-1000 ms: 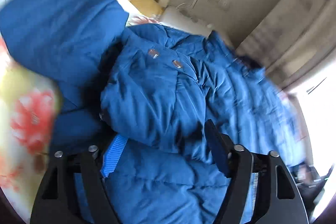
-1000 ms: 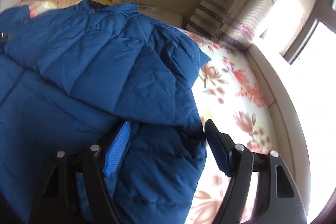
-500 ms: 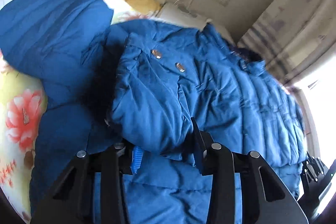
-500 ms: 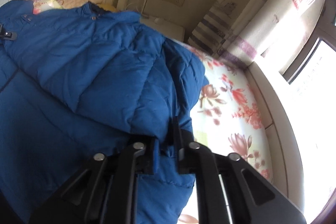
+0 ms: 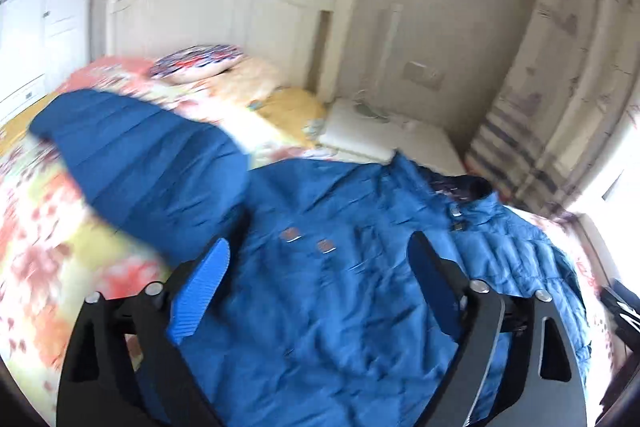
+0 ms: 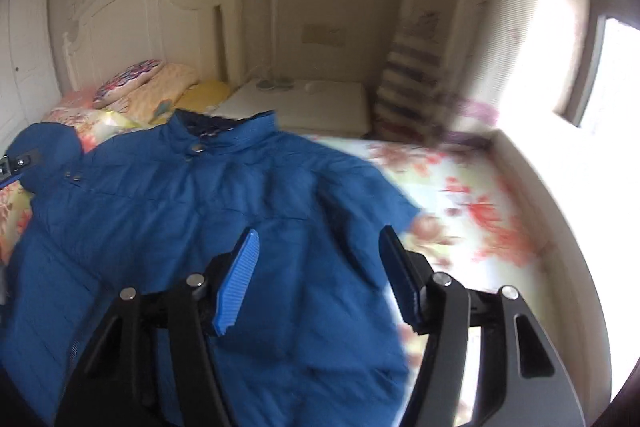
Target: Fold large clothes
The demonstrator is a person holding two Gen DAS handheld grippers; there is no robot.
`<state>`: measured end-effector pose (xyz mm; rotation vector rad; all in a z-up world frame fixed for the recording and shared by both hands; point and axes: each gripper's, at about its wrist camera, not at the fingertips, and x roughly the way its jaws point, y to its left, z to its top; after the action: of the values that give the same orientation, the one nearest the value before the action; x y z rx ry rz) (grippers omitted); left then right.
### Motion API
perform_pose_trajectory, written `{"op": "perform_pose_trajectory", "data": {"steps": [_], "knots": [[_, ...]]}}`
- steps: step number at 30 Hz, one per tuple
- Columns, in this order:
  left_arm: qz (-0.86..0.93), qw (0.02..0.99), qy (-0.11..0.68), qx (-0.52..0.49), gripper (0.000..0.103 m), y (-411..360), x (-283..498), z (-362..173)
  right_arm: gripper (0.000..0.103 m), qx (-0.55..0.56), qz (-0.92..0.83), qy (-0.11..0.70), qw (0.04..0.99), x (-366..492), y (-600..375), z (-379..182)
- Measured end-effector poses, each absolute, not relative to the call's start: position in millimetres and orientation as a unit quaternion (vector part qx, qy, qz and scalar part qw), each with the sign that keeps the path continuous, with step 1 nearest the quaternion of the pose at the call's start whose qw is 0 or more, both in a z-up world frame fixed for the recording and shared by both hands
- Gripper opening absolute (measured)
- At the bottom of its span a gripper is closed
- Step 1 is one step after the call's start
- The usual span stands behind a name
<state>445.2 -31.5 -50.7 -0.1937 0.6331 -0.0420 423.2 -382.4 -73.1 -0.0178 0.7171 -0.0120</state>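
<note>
No brand name or readable writing showed anywhere; the small metal snaps (image 5: 292,235) on the jacket's chest looked like they had marks, but these were too blurred to read.

The blue quilted jacket (image 6: 192,211) lay spread on the bed, front side up, with its stand-up collar (image 6: 224,131) toward the white headboard (image 5: 216,11). Its cloth was smooth and a little shiny, stitched in puffy horizontal bands, with many fine wrinkles. One sleeve (image 5: 140,155) stretched out to the side over the floral bedsheet (image 6: 472,195), which had red-orange flowers on a pale yellow-green ground. Two more snaps sat at the collar (image 5: 456,219).

The left gripper (image 5: 316,291) hovered above the jacket's chest with its jaws wide apart, and nothing was between them. Its pads (image 5: 200,295) were ribbed blue plastic on a black frame. The right gripper (image 6: 316,279) was also spread wide and empty, above the other side of the jacket near the edge by the sheet.

At the head of the bed lay a patterned pillow (image 6: 128,79) and a soft yellow-orange cushion (image 5: 292,107). A white nightstand (image 6: 304,103) stood beside the bed, and a striped curtain (image 6: 412,83) hung near the bright window (image 6: 616,67).
</note>
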Motion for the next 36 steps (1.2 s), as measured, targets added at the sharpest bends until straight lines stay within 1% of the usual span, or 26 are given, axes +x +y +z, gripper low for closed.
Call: {"op": "perform_pose_trajectory", "data": {"steps": [1,2,3,4,6,8,10,13,14,15,16,18,19,22,24,25,26,28,29,31,33,34,35,36], "knots": [[-0.029,0.944,0.318,-0.087,0.092,-36.8,452.7,-53.4,0.061,-0.016,-0.001,0.368,0.93,437.9,-375.0,-82.2],[-0.034,0.937,0.339,-0.073,0.092,-43.2,464.4,-62.2,0.06,-0.028,-0.004,0.388,0.921,447.7,-369.0,-92.2],[-0.041,0.928,0.365,-0.066,0.092,-47.3,475.2,-73.4,0.06,-0.047,-0.024,0.432,0.901,461.3,-366.8,-112.6],[-0.048,0.92,0.383,-0.064,0.092,-48.4,481.2,-82.1,0.061,-0.049,-0.034,0.457,0.887,467.0,-370.7,-126.5],[-0.059,0.899,0.433,-0.04,0.092,-54.8,491.8,-108.7,0.061,-0.014,-0.026,0.454,0.891,463.6,-383.4,-133.6],[-0.064,0.902,0.427,-0.001,0.093,-62.2,488.5,-118.7,0.061,0.004,-0.033,0.459,0.888,461.3,-390.1,-128.9],[-0.064,0.904,0.423,0.013,0.094,-67.5,487.4,-120.1,0.061,0.009,-0.04,0.442,0.896,464.4,-389.9,-114.3],[-0.069,0.906,0.418,-0.003,0.095,-61.8,487.9,-117.5,0.063,0.01,-0.05,0.385,0.921,479.9,-383.8,-92.3],[-0.077,0.907,0.413,-0.018,0.095,-56.9,485.8,-115.1,0.066,0.011,-0.054,0.379,0.924,485.9,-382.8,-92.8],[-0.089,0.909,0.405,-0.045,0.095,-47.4,484.2,-109.7,0.07,0.009,-0.056,0.38,0.923,495.9,-383.0,-97.5],[-0.093,0.911,0.394,-0.076,0.095,-34.6,481.9,-101.6,0.07,0.006,-0.059,0.4,0.914,508.7,-384.3,-111.1],[-0.079,0.917,0.357,-0.159,0.095,19.8,476.3,-77.4,0.072,0.02,-0.059,0.447,0.892,523.9,-393.0,-142.7],[-0.069,0.917,0.345,-0.188,0.095,43.4,476.0,-70.7,0.072,0.029,-0.056,0.44,0.896,523.2,-394.9,-144.1],[0.007,0.905,0.309,-0.293,0.095,154.0,477.0,-58.2,0.073,0.033,-0.052,0.435,0.898,524.6,-395.8,-143.7],[0.064,0.88,0.294,-0.368,0.094,235.7,476.7,-63.6,0.074,0.03,-0.053,0.434,0.899,523.8,-397.3,-144.4],[0.082,0.867,0.286,-0.401,0.091,262.1,474.1,-68.0,0.074,0.027,-0.054,0.434,0.899,523.9,-394.5,-145.1],[0.102,0.841,0.268,-0.459,0.091,299.5,468.3,-77.2,0.074,0.025,-0.055,0.433,0.899,525.3,-394.2,-145.5],[0.111,0.804,0.245,-0.531,0.091,342.1,464.3,-92.8,0.075,0.023,-0.056,0.433,0.899,522.5,-394.0,-144.7],[0.112,0.788,0.243,-0.554,0.091,361.4,470.0,-101.3,0.075,0.023,-0.056,0.433,0.899,523.1,-393.6,-144.1],[0.109,0.784,0.25,-0.558,0.09,378.3,487.5,-105.8,0.076,0.021,-0.056,0.433,0.899,519.3,-391.1,-143.3],[0.116,0.794,0.261,-0.537,0.082,387.5,510.8,-101.5,0.076,0.021,-0.054,0.433,0.9,517.6,-391.4,-143.1],[0.118,0.798,0.269,-0.526,0.072,390.7,524.8,-100.3,0.076,0.022,-0.053,0.432,0.9,517.3,-391.8,-143.1],[0.121,0.797,0.274,-0.524,0.051,392.2,531.7,-101.4,0.077,0.023,-0.052,0.432,0.9,517.3,-392.1,-143.1],[0.128,0.792,0.279,-0.527,0.042,394.7,538.2,-104.0,0.077,0.025,-0.05,0.432,0.9,517.2,-392.6,-143.1]]}}
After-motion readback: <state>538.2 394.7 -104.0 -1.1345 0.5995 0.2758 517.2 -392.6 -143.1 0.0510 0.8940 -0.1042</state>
